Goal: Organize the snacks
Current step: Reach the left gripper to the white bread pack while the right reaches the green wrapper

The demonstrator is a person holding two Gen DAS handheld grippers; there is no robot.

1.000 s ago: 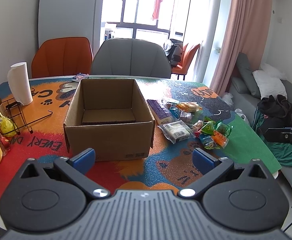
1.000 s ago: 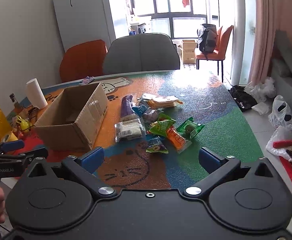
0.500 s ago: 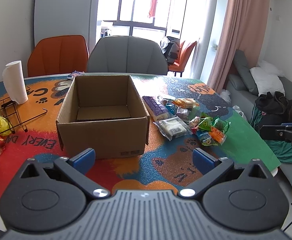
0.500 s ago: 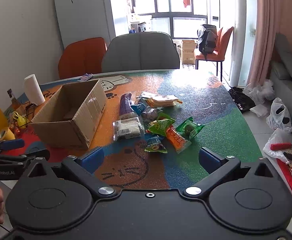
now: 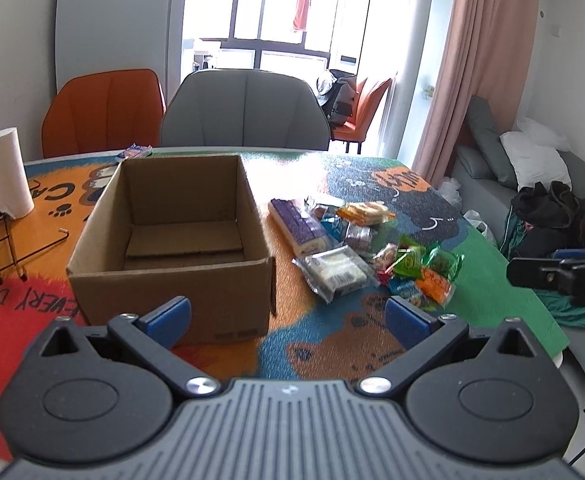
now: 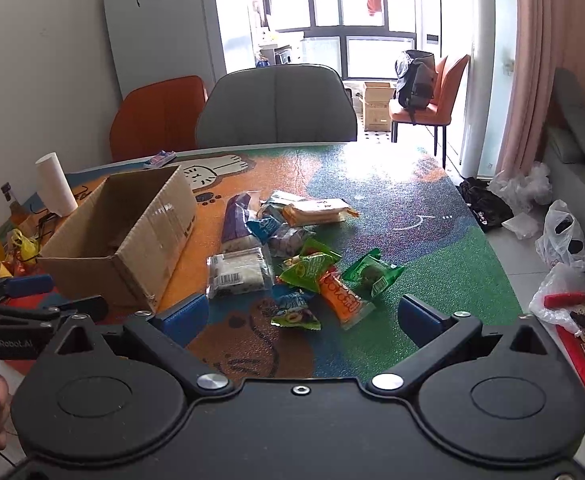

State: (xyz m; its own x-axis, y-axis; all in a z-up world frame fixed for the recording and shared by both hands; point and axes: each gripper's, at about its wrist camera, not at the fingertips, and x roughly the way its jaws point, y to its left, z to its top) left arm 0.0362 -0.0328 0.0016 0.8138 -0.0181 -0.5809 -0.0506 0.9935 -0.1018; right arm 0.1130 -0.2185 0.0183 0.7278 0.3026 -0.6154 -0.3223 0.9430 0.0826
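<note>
While jaws gape, cardboard box (image 5: 172, 276), snacks (image 6: 292, 256)

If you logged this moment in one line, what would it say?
left gripper: open, empty | right gripper: open, empty | cardboard box: empty | snack packets: loose beside box

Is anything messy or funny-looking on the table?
Yes. The snack packets lie jumbled in a loose heap beside the cardboard box, some overlapping, while the box holds no snacks. One small packet sits alone behind it.
</note>
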